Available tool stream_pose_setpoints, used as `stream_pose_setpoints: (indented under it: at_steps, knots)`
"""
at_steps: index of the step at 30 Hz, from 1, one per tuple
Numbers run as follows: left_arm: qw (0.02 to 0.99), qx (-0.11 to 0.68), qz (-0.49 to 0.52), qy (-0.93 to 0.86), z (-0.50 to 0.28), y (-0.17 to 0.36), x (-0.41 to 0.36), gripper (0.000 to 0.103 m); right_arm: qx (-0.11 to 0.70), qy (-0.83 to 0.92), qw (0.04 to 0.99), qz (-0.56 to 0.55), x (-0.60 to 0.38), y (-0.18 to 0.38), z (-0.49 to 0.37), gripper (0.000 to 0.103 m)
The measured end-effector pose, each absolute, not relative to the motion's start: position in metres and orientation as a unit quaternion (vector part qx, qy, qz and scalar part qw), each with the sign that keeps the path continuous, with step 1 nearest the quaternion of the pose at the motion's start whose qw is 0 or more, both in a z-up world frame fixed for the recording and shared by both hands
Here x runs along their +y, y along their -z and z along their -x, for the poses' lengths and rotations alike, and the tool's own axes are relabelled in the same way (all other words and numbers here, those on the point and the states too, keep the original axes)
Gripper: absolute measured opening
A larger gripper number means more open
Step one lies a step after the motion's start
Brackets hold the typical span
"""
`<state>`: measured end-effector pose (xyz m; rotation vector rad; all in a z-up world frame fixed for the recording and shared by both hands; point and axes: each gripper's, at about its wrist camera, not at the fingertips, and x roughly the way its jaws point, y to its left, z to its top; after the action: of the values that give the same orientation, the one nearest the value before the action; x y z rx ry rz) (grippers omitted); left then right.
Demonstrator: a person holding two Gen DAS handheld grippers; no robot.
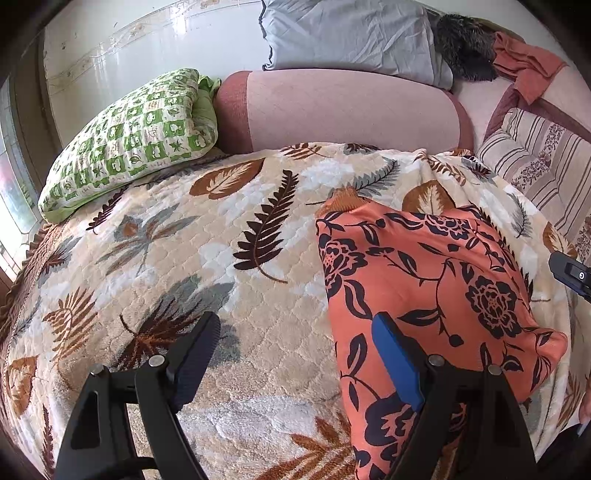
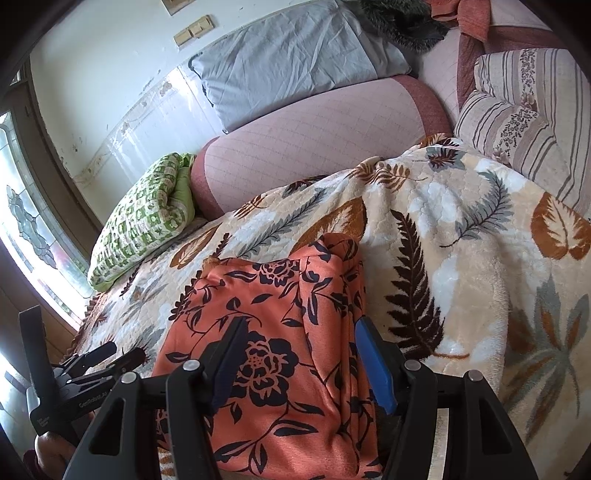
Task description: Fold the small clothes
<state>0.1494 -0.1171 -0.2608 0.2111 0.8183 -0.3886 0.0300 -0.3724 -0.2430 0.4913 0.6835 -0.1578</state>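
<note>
Across the lower right of the left wrist view lies the orange floral garment (image 1: 436,295), folded into a rough rectangle on the leaf-patterned blanket (image 1: 221,229) that covers the bed. The left hand-held gripper (image 1: 295,365) hangs above the blanket with its jaws spread wide — the dark finger over bare blanket, the blue-padded finger over the garment's left edge — and nothing is caught between them. At the far right edge of that frame a small black part of the right hand-held gripper (image 1: 570,275) pokes in.

From the right wrist view, the garment fills the lower centre of the frame, its stacked folded edges running down its right side. The right hand-held gripper is spread too, its two fingers straddling the right half of the garment; whether the tips touch the cloth I cannot tell. The left hand-held gripper shows at lower left, beside the garment.

Beyond the blanket, a green patterned pillow (image 1: 129,140) sits at upper left, a pink bolster (image 1: 347,110) across the upper centre, a grey pillow (image 1: 347,33) above it, and striped bedding (image 1: 535,166) at upper right.
</note>
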Motion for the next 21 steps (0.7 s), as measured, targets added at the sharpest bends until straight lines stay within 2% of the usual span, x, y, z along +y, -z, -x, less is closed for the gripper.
stream_pose_setpoints:
  at_steps: [21]
  knots:
    - [0.892, 0.397, -0.107, 0.190, -0.158, 0.266, -0.121, 0.084, 0.354, 0.078, 0.892, -0.268, -0.394, 0.259, -0.034, 0.070]
